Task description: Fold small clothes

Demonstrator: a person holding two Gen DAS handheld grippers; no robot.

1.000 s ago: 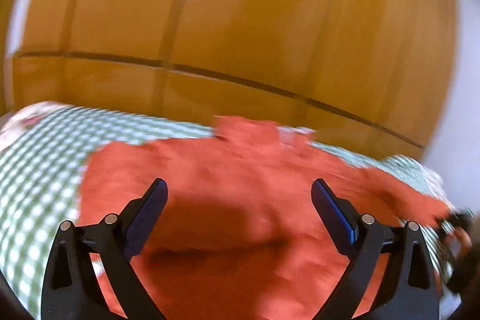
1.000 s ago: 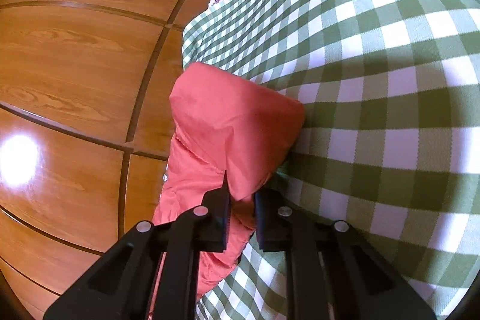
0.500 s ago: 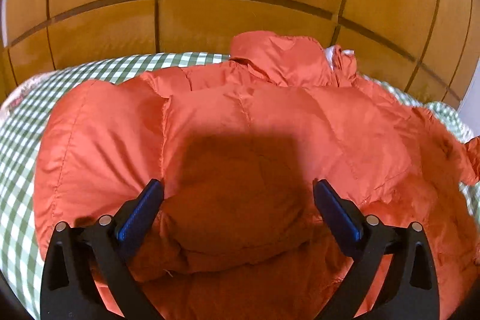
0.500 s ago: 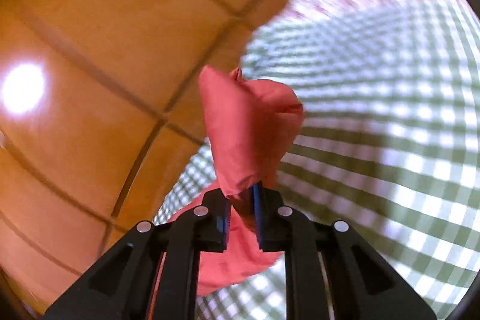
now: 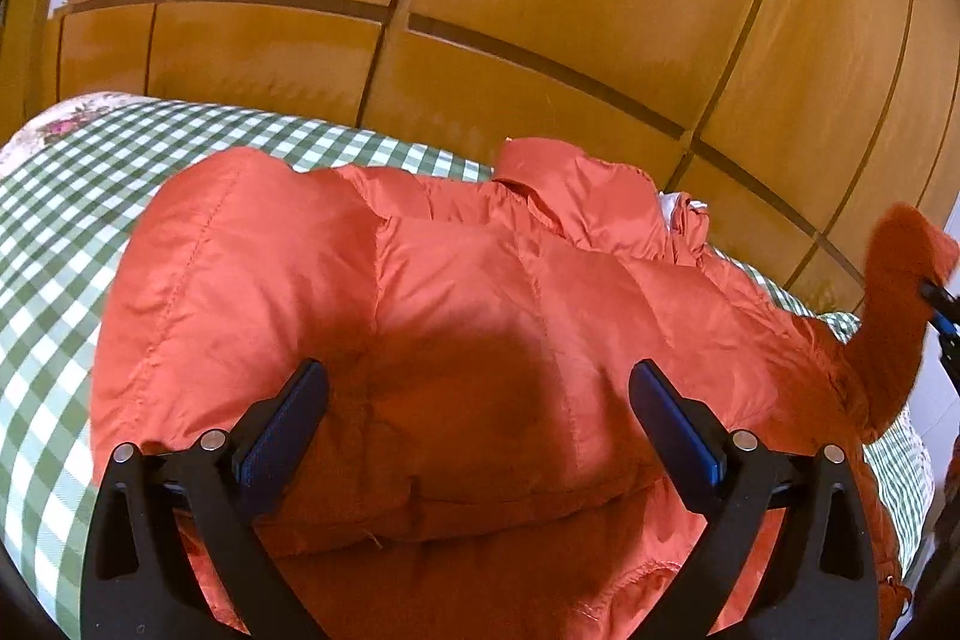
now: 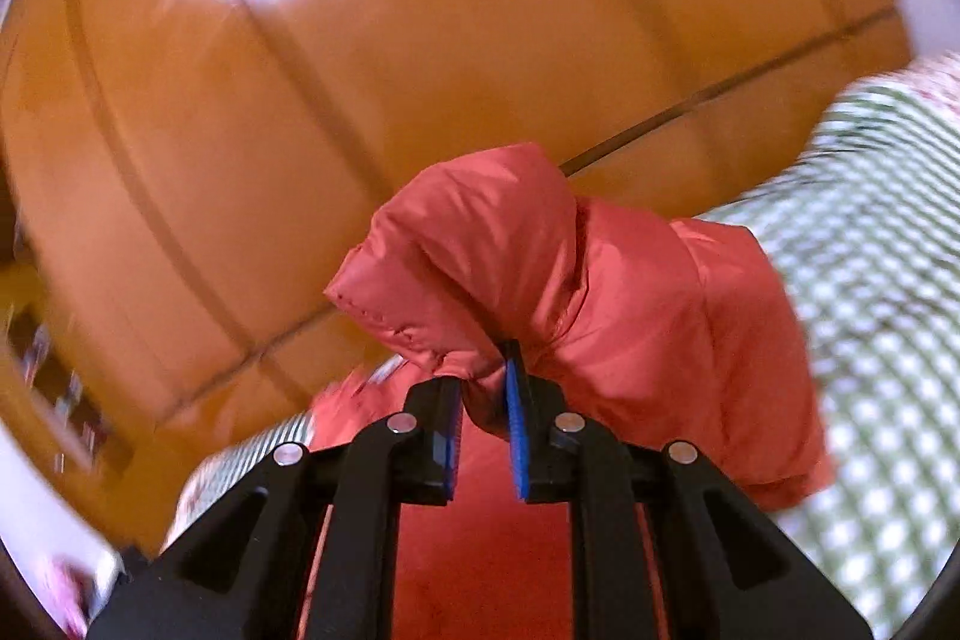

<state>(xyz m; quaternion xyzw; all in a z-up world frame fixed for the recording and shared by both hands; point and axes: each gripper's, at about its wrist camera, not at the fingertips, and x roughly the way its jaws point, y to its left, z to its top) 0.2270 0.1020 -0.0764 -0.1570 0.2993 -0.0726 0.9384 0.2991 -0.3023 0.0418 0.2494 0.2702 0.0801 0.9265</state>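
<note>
An orange-red puffer jacket (image 5: 456,316) lies spread on a green-and-white checked bed cover (image 5: 54,244), collar towards the wooden wall. My left gripper (image 5: 480,412) hovers open over the jacket's lower back, its blue pads wide apart with nothing between them. At the right edge of the left wrist view the jacket's sleeve (image 5: 900,280) is lifted off the bed. In the right wrist view my right gripper (image 6: 483,400) is shut on that sleeve (image 6: 528,268), whose cuff end bunches up above the pads.
Glossy wooden panelling (image 5: 540,10) rises right behind the bed. A flowered fabric (image 5: 60,124) shows at the bed's far left corner. The checked cover (image 6: 888,280) runs on to the right of the lifted sleeve. A shelf with small items (image 6: 48,370) is blurred at left.
My right gripper has carried the sleeve up off the bed and rolled, so the wall now fills its view. The left gripper has sunk a little closer to the jacket, still open.
</note>
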